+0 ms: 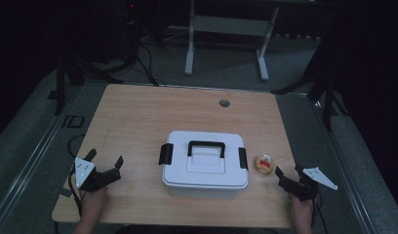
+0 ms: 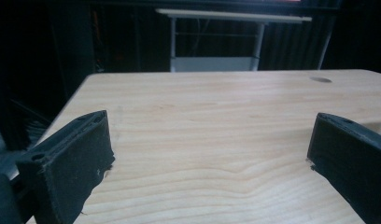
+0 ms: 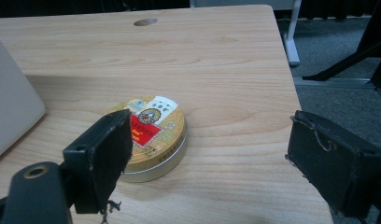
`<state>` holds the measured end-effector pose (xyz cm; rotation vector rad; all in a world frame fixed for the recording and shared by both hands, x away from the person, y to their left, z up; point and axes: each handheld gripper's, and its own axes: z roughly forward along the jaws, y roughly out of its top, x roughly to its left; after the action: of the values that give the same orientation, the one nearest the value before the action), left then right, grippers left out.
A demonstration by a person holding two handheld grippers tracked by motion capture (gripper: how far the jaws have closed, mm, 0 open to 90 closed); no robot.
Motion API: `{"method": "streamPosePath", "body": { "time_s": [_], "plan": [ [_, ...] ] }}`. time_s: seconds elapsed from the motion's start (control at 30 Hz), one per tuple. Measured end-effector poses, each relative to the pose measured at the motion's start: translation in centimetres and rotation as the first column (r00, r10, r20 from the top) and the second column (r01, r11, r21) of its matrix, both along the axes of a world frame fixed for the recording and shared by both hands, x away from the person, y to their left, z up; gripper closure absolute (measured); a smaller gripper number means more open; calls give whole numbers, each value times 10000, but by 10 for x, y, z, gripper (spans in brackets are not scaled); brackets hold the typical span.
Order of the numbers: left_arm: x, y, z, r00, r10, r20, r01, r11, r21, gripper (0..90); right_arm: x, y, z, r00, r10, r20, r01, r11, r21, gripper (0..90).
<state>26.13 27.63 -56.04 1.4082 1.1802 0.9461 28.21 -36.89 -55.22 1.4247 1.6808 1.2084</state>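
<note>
Currently I am holding my right gripper wide open, aiming at the round tin beside the white box; my left gripper is waiting open, empty.

Tin label too small

Left gripper: black body, two black padded jaws, grey three-cornered plate on top with small dark holes, black cable trailing. Right gripper: same black build, frayed pad edges, pale grey plate, cable.
</note>
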Motion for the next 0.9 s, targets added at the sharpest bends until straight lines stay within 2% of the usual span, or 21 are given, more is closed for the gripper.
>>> {"method": "streamPosePath", "body": {
  "time_s": [0.03, 0.1, 0.13, 0.17, 0.23, 0.3, 0.33, 0.37, 0.43, 0.5, 0.57, 0.6, 0.63, 0.67, 0.73, 0.77, 0.8, 0.83, 0.87, 0.9],
  "plan": [
    [0, -2, 1, 9996, 299, 4, -299, 9993, 205, 0, 0, 0, 0, 10000, 0, -2, 0, 10000, 3, 137],
    [-1, -3, 2, 9998, -168, -56, 169, 9996, 209, 0, 0, 0, 0, 10000, 2, -1, -2, 10000, -2, 137],
    [-2, -4, 2, 9999, 23, -141, -16, 9988, 497, 0, 0, 0, 0, 10000, -1, -4, 1, 10000, 0, 137],
    [-3, -5, 3, 9998, 2, -217, 13, 9978, 670, 0, 0, 0, 0, 10000, -5, -7, 5, 10000, 3, 137],
    [-3, -5, 3, 9989, -255, -399, 286, 9964, 797, 0, 0, 0, 0, 10000, -14, -10, 14, 10000, 10, 137],
    [-2, -3, 5, 9956, -558, -756, 602, 9965, 575, 0, 0, 0, 0, 10000, -23, -15, 23, 10000, 12, 137],
    [-1, -2, 6, 9940, -506, -968, 555, 9973, 489, 0, 0, 0, 0, 10000, -23, -12, 23, 10000, 12, 137],
    [-1, 2, 7, 9911, -668, -1154, 693, 9974, 177, 0, 0, 0, 0, 10000, -29, -13, 29, 10000, 7, 137],
    [0, 5, 8, 9877, -628, -1433, 633, 9980, -12, 0, 0, 0, 0, 10000, -36, -25, 36, 10000, -10, 137],
    [0, 8, 8, 9865, -483, -1562, 491, 9988, 12, 0, 0, 0, 0, 10000, -40, -26, 40, 10000, -29, 137],
    [0, 10, 8, 9850, -590, -1619, 580, 9983, -110, 0, 0, 0, 0, 10000, -37, -26, 37, 10000, -29, 137],
    [0, 10, 9, 9823, -523, -1800, 505, 9986, -146, 0, 0, 0, 0, 10000, -44, -30, 44, 10000, -10, 137],
    [1, 11, 10, 9772, -740, -1990, 729, 9973, -129, 0, 0, 0, 0, 10000, -44, -26, 43, 10000, -12, 137],
    [1, 10, 11, 9762, -703, -2053, 731, 9973, 61, 0, 0, 0, 0, 10000, -46, -25, 46, 10000, -16, 137],
    [4, 10, 14, 9645, -1034, -2430, 1108, 9937, 165, 0, 0, 0, 0, 10000, -48, -28, 48, 10000, -26, 137],
    [4, 10, 14, 9645, -1034, -2430, 1108, 9937, 165, 0, 0, 0, 0, 10000, -50, -33, 50, 10000, -22, 137],
    [7, 10, 17, 9495, -1416, -2798, 1539, 9878, 225, 0, 0, 0, 0, 10000, -51, -27, 51, 10000, -18, 137],
    [8, 10, 17, 9430, -1439, -3002, 1616, 9862, 351, 0, 0, 0, 0, 10000, -52, -28, 52, 10000, -27, 137],
    [11, 11, 18, 9248, -1823, -3339, 1992, 9798, 168, 0, 0, 0, 0, 10000, -55, -33, 54, 10000, -30, 137],
    [13, 13, 19, 9094, -1970, -3663, 2173, 9760, 147, 0, 0, 0, 0, 10000, -59, -34, 58, 10000, -37, 137]
  ]
}}
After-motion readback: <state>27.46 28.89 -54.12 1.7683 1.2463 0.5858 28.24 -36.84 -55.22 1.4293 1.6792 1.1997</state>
